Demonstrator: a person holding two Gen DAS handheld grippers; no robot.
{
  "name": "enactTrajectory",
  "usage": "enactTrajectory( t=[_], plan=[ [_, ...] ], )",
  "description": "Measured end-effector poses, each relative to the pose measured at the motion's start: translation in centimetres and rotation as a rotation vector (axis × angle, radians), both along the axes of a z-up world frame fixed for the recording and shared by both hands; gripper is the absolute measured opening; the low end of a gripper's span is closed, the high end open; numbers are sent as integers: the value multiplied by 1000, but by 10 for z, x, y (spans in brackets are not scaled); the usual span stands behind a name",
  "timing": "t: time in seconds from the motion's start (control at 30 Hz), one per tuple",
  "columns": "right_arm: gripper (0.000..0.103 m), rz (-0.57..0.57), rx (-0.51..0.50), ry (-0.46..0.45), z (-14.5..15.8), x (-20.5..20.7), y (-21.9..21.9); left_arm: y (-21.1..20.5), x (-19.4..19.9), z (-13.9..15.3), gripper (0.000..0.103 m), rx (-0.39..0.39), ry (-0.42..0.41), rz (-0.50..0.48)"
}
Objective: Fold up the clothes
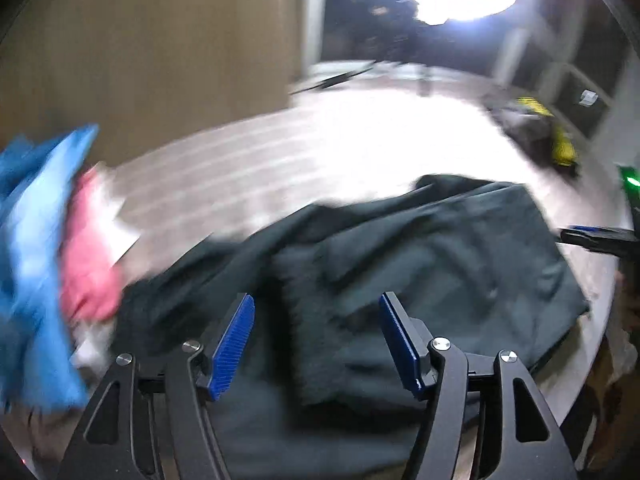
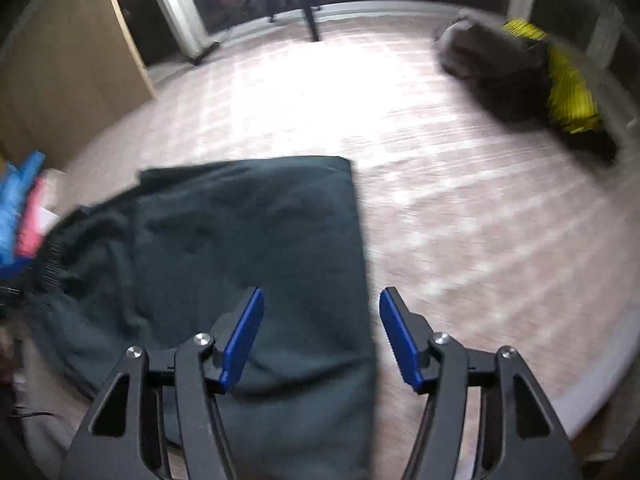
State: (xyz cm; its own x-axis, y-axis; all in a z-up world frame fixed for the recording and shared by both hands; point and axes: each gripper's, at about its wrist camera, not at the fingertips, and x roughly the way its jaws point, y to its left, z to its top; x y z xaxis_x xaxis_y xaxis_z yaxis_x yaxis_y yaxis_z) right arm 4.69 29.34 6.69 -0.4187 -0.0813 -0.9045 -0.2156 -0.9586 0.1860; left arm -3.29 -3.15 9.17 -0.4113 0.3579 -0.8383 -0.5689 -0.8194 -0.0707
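A dark green garment (image 2: 256, 240) lies spread on the pale wood-grain table (image 2: 460, 200), partly folded, its right edge running straight toward the table's near edge. The right gripper (image 2: 322, 336) hovers over that right edge with its jaws wide apart and nothing between them; the left blue pad is above the cloth, the right pad above bare table. The left gripper (image 1: 316, 344) hangs over the garment's rumpled left part, jaws likewise spread and empty. At the table's left edge sit a blue cloth (image 1: 28, 240) and a pink cloth (image 1: 90, 264), touching the dark garment. Toward the far right corner lies a dark bundle with yellow trim (image 2: 560, 92), well apart.
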Motion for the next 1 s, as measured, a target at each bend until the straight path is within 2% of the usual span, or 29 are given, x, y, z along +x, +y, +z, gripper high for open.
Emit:
enactTrajectory(
  t=[0.07,0.1,0.13,0.17,0.2,0.27,0.3,0.33,0.43,0.5,0.57,0.63,0.7,0.73,0.77,0.8,0.87,0.93,0.97,1.0],
  plan=[
    [57,42,36,-109,-18,-13,-2,6,-11,-25,61,-167,11,17],
    [51,60,59,-114,-14,-17,-2,5,-16,-36,52,-237,5,31],
    [51,79,83,-118,-9,-22,-3,-2,-21,-36,51,-212,-34,41],
    [51,109,55,-70,5,-27,-3,-9,-26,-25,52,-140,-56,54],
    [51,157,31,-13,22,-38,-4,-8,-31,-14,55,-114,-38,39],
    [54,271,42,53,45,-68,-14,-2,-40,8,68,-76,9,4],
    [57,361,40,59,46,-89,-23,5,-47,14,81,-70,22,-36],
    [58,452,38,64,48,-110,-32,13,-57,17,85,-63,21,-80],
    [59,607,-5,1,23,-161,-61,33,-89,-3,85,-116,-36,-119],
    [59,676,-93,-52,2,-184,-74,35,-105,-19,83,-110,-106,-116],
    [59,733,-154,-86,-12,-195,-85,38,-113,-33,73,-100,-169,-111],
    [59,776,-186,-99,-19,-195,-92,39,-115,-43,40,-104,-208,-101],
    [58,819,-217,-113,-26,-194,-100,35,-111,-51,21,-96,-235,-91],
    [56,841,-233,-119,-29,-193,-103,32,-109,-53,16,-92,-242,-83],
    [28,863,-249,-126,-33,-193,-107,30,-107,-56,4,-88,-249,-75],
    [2,884,-265,-133,-36,-192,-111,27,-105,-55,2,-87,-241,-60],
    [2,887,-217,-97,-30,-187,-112,20,-97,-48,2,-81,-186,-35],
    [2,851,-146,-67,-33,-189,-110,15,-100,-48,3,-143,-99,30],
    [2,812,-122,-64,-34,-192,-106,10,-103,-47,5,-137,-104,56],
    [3,786,-145,-61,-31,-193,-103,4,-107,-46,12,-125,-117,80]
  ],
)
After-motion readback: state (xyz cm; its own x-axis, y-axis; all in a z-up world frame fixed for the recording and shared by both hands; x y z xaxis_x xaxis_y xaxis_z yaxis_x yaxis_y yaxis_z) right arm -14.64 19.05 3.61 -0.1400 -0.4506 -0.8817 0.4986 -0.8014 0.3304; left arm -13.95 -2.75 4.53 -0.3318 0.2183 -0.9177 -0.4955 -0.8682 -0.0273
